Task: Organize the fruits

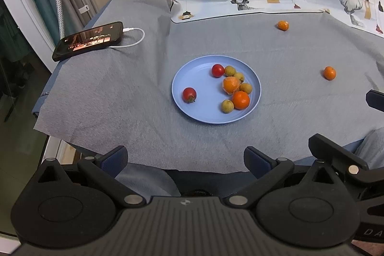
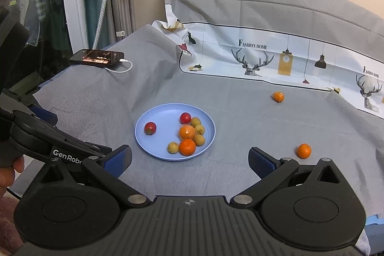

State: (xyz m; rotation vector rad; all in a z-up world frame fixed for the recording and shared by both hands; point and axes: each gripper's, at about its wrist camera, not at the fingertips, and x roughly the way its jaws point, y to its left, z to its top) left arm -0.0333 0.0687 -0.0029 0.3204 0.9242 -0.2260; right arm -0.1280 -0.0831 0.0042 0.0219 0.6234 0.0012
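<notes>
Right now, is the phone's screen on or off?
On. The phone lies flat at the table's far left corner with a white cable plugged in, and its screen glows with an orange picture in both views.

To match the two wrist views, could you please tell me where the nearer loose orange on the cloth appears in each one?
Left wrist view: the nearer loose orange lies on the grey cloth at the right, apart from the blue plate and right of it.
Right wrist view: the same orange lies at the lower right, just above the right hand-held gripper's right finger.
Shared landmark: the blue plate, left of the orange in both views.
</notes>
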